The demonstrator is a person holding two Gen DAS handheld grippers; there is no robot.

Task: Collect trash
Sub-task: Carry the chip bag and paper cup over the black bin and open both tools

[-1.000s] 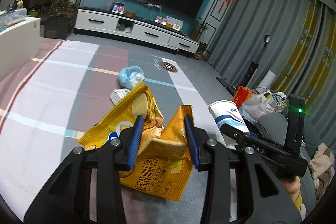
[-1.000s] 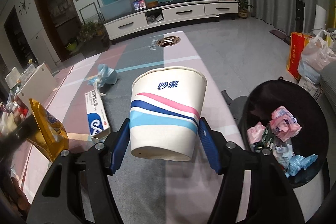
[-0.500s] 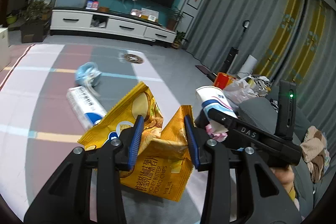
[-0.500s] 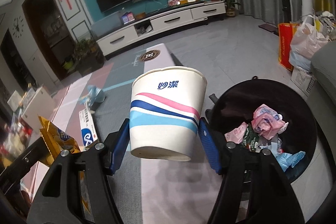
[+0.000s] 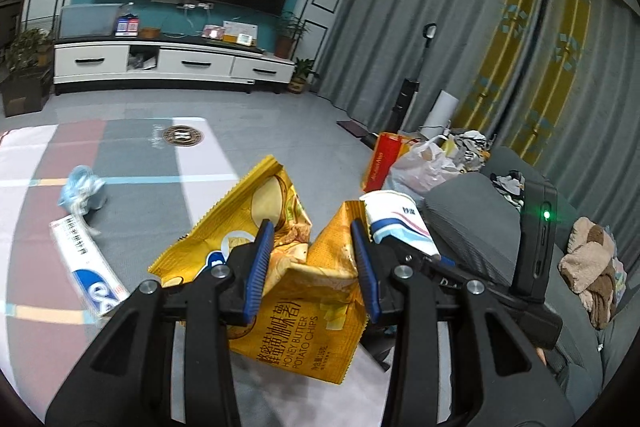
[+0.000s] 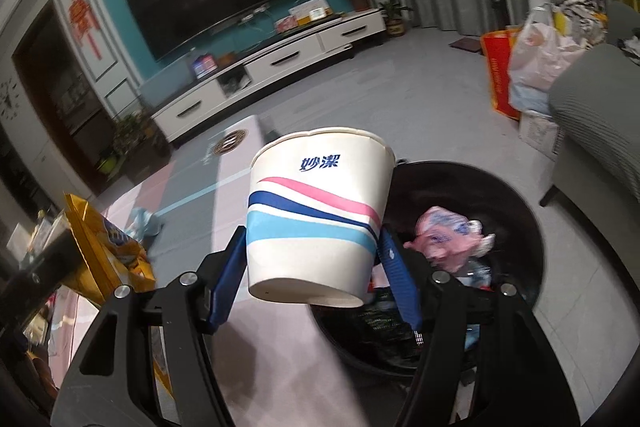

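My left gripper (image 5: 314,269) is shut on a crumpled yellow potato chip bag (image 5: 296,291), held in the air above the rug. My right gripper (image 6: 316,279) is shut on a white paper cup (image 6: 316,223) with pink and blue stripes, upright between the blue pads. The cup hangs by the near-left rim of a round black trash bin (image 6: 516,223) that holds pink and other wrappers (image 6: 444,239). In the left wrist view the cup (image 5: 396,219) shows just right of the bag. The chip bag (image 6: 100,247) appears at the left of the right wrist view.
A blue-and-white toothpaste box (image 5: 88,267) and a crumpled light-blue bag (image 5: 82,189) lie on the patterned rug. A grey sofa (image 6: 592,107) stands right of the bin. A red bag (image 5: 382,163), a plastic bag and the TV cabinet (image 5: 172,65) stand beyond.
Both grippers have swung to the right with their loads. The bin has come closer under the cup. The toothpaste box and blue bag have slid to the left in the left wrist view.
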